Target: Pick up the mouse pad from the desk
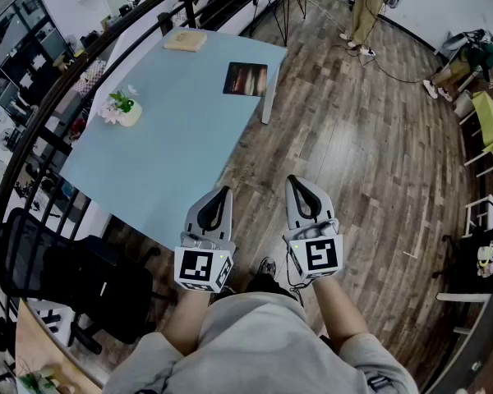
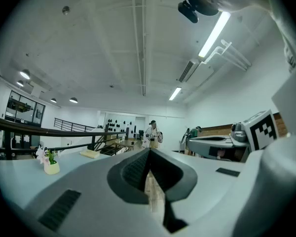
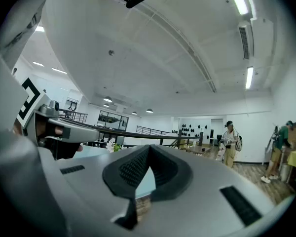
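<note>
— Left tool (image 1: 223,192) and right tool (image 1: 294,180) both pinched closed, empty, lower centre.
— The mouse pad (image 1: 245,80) lies upper centre, near the counter (image 1: 172,150) edge. Likely thin, floppy, light: pinch one edge.

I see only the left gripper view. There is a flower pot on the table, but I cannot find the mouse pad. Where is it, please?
Observer: The head view shows the mouse pad lying flat near the table's far right corner, beyond the flower pot.
Operator: Is the right tool close to it?
Observer: No; the right tool hangs over the wooden floor, well short of the pad.
Operator: And its jaws?
Observer: Shut, with nothing between them.
</note>
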Demonstrator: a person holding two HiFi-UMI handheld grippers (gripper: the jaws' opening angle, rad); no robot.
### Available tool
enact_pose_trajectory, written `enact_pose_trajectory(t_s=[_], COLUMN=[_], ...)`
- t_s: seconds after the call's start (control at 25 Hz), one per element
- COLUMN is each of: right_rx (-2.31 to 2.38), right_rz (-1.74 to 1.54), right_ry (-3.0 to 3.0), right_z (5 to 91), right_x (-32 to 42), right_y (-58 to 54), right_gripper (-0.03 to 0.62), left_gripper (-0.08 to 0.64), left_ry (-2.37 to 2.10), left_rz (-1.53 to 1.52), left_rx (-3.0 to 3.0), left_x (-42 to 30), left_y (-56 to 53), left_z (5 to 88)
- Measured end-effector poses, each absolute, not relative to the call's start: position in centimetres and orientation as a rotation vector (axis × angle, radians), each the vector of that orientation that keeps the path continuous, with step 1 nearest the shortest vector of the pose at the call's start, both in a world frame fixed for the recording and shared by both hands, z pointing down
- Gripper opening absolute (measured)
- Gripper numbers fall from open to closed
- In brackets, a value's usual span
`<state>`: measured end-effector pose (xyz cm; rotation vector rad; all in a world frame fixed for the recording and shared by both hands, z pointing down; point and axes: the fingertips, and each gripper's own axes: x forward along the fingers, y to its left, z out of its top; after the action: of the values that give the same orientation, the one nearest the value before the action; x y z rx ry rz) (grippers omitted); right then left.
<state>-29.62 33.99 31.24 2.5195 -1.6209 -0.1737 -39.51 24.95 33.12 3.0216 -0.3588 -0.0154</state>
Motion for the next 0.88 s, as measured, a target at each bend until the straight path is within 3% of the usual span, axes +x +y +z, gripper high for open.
enact_pose_trajectory(t_s=[0.88], right_rx=[2.425], right_rz=[-0.154], right_ry=[-1.799], right_z=[33.3], right_x=[-25.3], right_y=[35.5], right_gripper=[0.019], left_gripper=[0.012], left_ry=[-0.377], left_rz=[0.045], left_rx=[3.006], left_x=[-32.9], left_y=[28.6], left_z=[35.4])
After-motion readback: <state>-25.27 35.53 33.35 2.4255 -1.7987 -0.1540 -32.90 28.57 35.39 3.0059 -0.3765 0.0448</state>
